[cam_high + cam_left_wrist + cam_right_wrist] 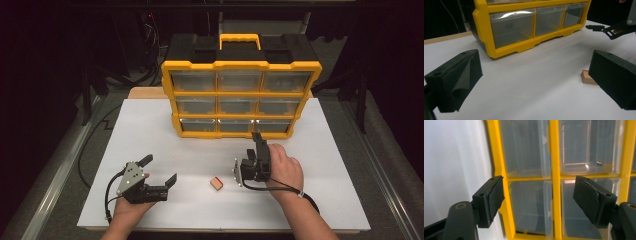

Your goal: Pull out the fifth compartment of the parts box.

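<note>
A yellow and black drawer cabinet (240,90) with clear drawers stands at the back of the white table (150,130). A small wooden block (216,184) with a reddish top lies in front of it, between my two grippers. My left gripper (160,169) rests at the front left, open and holding nothing; in the left gripper view the block (587,78) lies just beside its right jaw. My right gripper (256,142), rolled on its side, points at the cabinet's bottom row. Its jaws (539,182) stand open and apart, with the drawers (531,205) close ahead.
The cabinet has a yellow carrying handle (240,39) on top. A black cable (90,150) runs off the table's left edge. Metal rails run along both sides of the table. My right gripper (609,30) shows far off in the left gripper view.
</note>
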